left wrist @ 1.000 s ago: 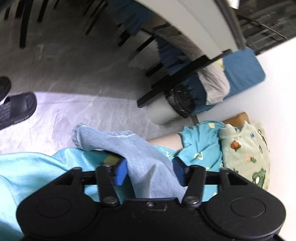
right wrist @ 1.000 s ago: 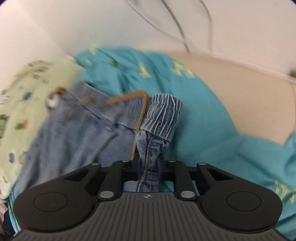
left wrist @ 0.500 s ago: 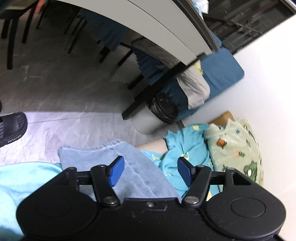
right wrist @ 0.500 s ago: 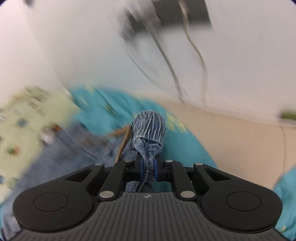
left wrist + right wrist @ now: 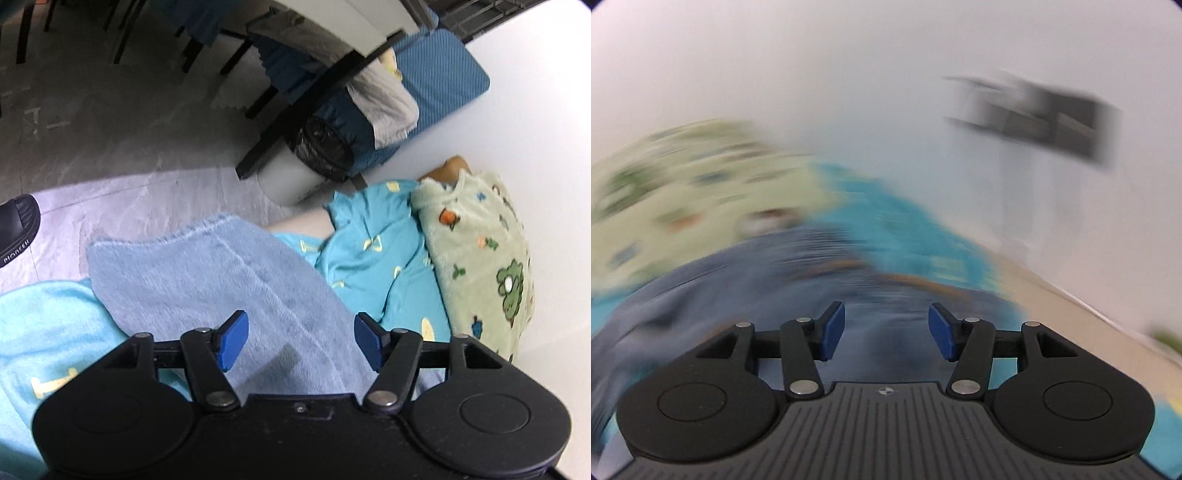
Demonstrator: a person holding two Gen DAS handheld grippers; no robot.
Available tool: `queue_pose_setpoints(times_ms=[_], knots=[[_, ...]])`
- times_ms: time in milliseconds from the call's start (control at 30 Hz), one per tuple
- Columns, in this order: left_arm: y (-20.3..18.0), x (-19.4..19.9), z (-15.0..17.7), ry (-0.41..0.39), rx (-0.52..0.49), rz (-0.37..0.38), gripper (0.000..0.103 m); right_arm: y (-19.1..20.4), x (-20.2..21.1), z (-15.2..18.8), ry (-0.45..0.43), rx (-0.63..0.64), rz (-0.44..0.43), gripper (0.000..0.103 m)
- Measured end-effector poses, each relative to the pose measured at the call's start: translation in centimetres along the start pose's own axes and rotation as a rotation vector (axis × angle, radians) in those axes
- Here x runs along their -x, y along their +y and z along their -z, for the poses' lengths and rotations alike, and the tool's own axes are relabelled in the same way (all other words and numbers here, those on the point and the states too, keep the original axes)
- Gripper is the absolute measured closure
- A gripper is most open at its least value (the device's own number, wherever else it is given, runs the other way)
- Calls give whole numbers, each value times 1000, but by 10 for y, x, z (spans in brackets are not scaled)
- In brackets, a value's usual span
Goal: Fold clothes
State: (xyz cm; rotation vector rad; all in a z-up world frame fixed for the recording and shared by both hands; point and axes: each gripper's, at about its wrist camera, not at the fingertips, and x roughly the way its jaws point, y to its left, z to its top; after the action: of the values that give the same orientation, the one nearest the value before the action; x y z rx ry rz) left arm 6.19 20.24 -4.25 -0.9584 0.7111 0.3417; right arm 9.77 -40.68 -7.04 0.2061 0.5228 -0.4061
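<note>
Left wrist view, left to right. A black slipper (image 5: 16,229) lies on the grey floor (image 5: 110,147) at the frame edge. A teal sheet (image 5: 37,332) covers the surface below, with the jeans (image 5: 229,280) spread flat over it, the frayed hem pointing toward the floor. The left claw (image 5: 299,341) stands released above the denim, its blue pads (image 5: 232,339) apart and pressing on nothing. Further right lie a teal printed garment (image 5: 373,258) and, against the wall, a pale green fleece (image 5: 487,258) with cartoon figures.

Right wrist view, left to right. The fleece (image 5: 683,199), the jeans (image 5: 757,280) and the teal garment (image 5: 894,225) appear only as motion smear. The right claw (image 5: 886,330) has just been opening; nothing lies between its pads (image 5: 833,330).

Handling, as judged. Denim is soft but heavier and stiffer than the knits beside it: it should hold a crease, drape slowly and resist slipping from rubber pads. The hem corners or the waistband, where layers are doubled, look like the firmest places to pinch; a single mid-panel layer would bunch.

Hard to make out. The waistband and upper legs are hidden behind the left claw body. Blur in the right view leaves the fold state of the jeans unclear, and a tan line there may be a belt or stitching. What lies beneath the sheet cannot be told.
</note>
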Motion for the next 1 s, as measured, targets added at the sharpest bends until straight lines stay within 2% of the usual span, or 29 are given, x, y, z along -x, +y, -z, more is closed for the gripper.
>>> queue_pose_setpoints(times_ms=[100, 167, 233, 300, 367, 433, 467, 500, 567, 600, 733, 833, 933, 1000], knots=[[-2, -10, 3, 41, -12, -7, 42, 70, 22, 24, 89, 174, -375, 49], [-3, -16, 5, 58, -17, -12, 42, 117, 33, 51, 148, 295, -573, 49], [-3, -22, 6, 75, -20, -19, 42, 161, 47, 80, 156, 483, -712, 51], [-4, -31, 8, 98, -24, -32, 42, 190, 53, 103, 147, 634, -802, 52], [-6, -41, 10, 120, -31, -49, 42, 207, 50, 118, 160, 727, -848, 51], [-6, -51, 11, 139, -29, -62, 42, 216, 49, 132, 150, 808, -858, 52], [-7, -55, 12, 146, -29, -71, 42, 217, 50, 137, 137, 836, -858, 62], [-7, -59, 12, 153, -28, -78, 43, 216, 53, 139, 130, 852, -857, 79], [-7, -63, 12, 156, -32, -74, 44, 213, 63, 139, 119, 876, -859, 89], [-6, -64, 12, 152, -35, -75, 45, 211, 67, 138, 112, 880, -866, 91], [-2, -66, 13, 145, -39, -102, 56, 198, 94, 141, 71, 937, -926, 92], [4, -71, 13, 159, -15, -132, 72, 193, 96, 143, 148, 935, -1004, 92], [9, -76, 12, 164, 4, -151, 80, 195, 94, 146, 202, 940, -1011, 91], [11, -78, 12, 161, 9, -158, 88, 195, 97, 142, 208, 918, -1008, 89]])
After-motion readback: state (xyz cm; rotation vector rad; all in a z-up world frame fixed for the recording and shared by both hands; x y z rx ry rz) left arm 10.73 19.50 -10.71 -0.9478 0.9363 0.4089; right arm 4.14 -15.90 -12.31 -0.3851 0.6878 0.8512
